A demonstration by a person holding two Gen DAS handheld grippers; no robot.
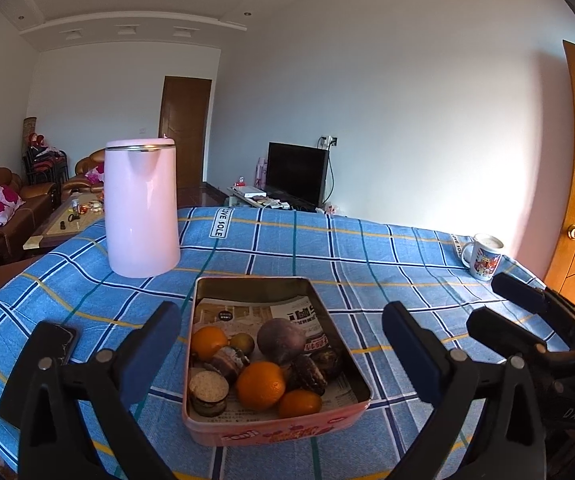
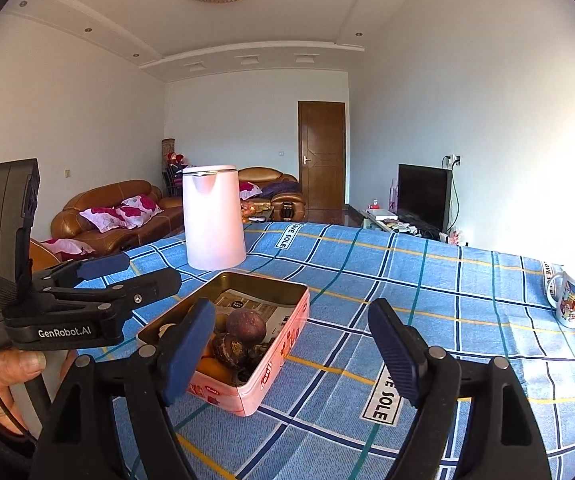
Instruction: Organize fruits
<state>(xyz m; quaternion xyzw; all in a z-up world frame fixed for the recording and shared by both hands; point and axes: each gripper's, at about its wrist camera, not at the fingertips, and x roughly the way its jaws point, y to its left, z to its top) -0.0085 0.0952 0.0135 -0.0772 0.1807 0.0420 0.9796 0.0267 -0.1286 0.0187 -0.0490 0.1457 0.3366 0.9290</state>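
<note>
Inside tin (image 1: pixel 361 390): three oranges (image 1: pixel 260 385) (one kettle (image 1: pixel 141 208) behind).

Hidden and cut-off parts around the tin (image 2: pixel 287 332)

The right gripper's near finger (image 2: pixel 185 350) covered fruit inside the tin; a phone (image 1: pixel 61 342) left of the tin lay partly behind the left gripper's arm.

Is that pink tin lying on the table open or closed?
Open: the rectangular pink metal tin has no lid on, so its oranges, a purple fruit and paper lining show.
</note>
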